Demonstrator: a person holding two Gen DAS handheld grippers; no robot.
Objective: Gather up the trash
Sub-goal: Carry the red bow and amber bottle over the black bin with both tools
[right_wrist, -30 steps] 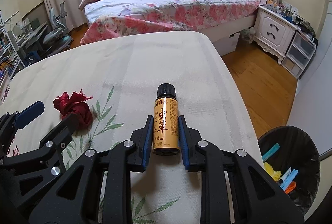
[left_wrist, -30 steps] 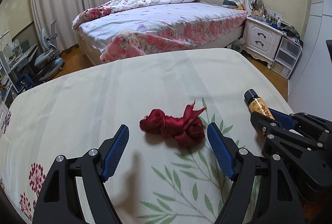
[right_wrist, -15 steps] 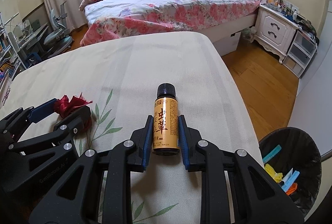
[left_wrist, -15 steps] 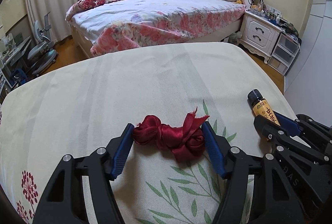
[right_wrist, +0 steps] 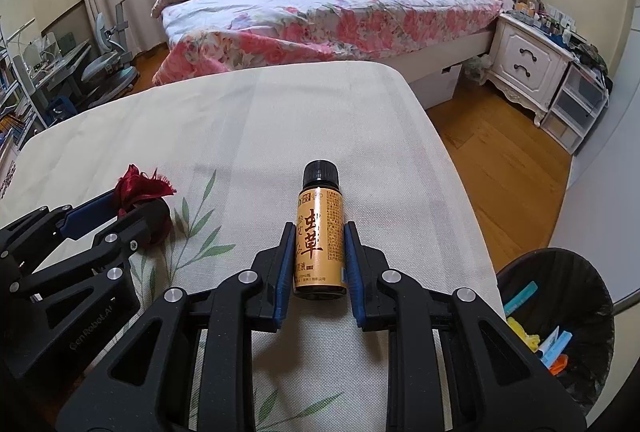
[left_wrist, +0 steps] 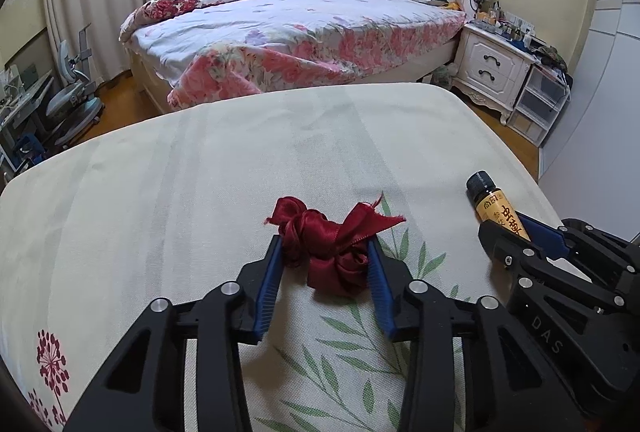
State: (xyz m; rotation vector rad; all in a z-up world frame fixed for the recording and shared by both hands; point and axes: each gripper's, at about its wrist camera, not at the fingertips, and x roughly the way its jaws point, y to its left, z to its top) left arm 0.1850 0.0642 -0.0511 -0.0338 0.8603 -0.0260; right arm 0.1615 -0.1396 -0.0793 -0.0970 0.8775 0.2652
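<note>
A crumpled dark red ribbon (left_wrist: 328,244) lies on the cream leaf-print cloth of the table (left_wrist: 240,159). My left gripper (left_wrist: 325,252) is shut on the ribbon, its blue pads pressed against both sides. It also shows in the right wrist view (right_wrist: 140,187). My right gripper (right_wrist: 318,232) is shut on a small gold bottle (right_wrist: 320,236) with a black cap, which lies on the cloth pointing away. The bottle also shows at the right of the left wrist view (left_wrist: 496,207).
A black trash bin (right_wrist: 568,316) with several colourful scraps stands on the wooden floor past the table's right edge. A floral bed (left_wrist: 296,31), a white nightstand (left_wrist: 492,67) and a desk chair (left_wrist: 72,99) lie beyond the table.
My left gripper moved forward around the red ribbon and closed on it, squeezing it narrower. The right gripper stayed shut on the bottle in the same place.
</note>
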